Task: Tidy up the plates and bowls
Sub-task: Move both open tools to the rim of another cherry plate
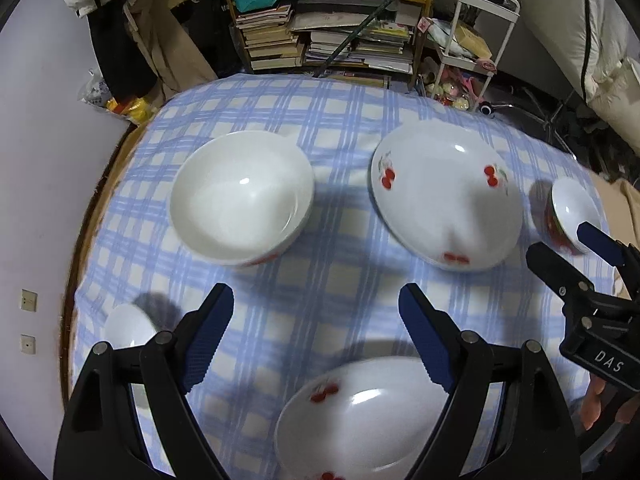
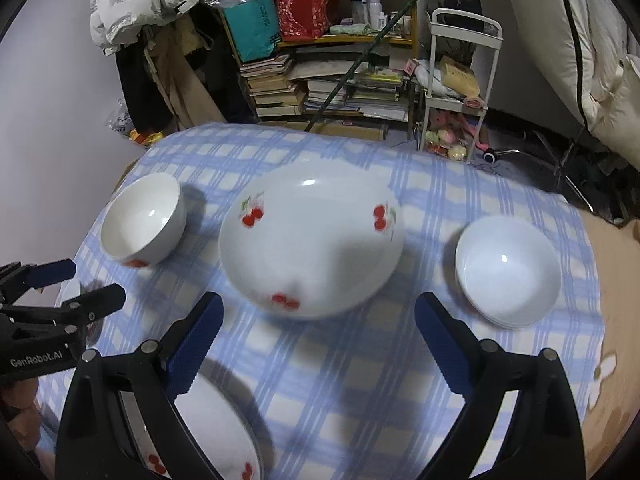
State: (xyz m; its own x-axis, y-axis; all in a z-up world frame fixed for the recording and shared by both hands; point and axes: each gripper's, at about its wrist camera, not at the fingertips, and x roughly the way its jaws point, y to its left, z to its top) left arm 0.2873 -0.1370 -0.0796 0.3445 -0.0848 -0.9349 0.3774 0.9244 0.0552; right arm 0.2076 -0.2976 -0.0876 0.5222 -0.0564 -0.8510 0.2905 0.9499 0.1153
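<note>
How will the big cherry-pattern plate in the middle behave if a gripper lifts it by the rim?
The cherry-pattern plate looks glazed, so probably slippery. It seems ceramic: likely rigid, heavy and breakable. Wide and shallow, it may tilt if held at one edge.

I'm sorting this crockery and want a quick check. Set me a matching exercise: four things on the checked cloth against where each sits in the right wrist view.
Things:
1. cherry-print plate
2. deep bowl
3. shallow white bowls
4. second cherry plate

Places:
A. far left of the cloth
B. right side, stacked
C. middle of the cloth
D. nearest, under the right gripper's left finger

Pairs: 1-C, 2-A, 3-B, 4-D
</note>
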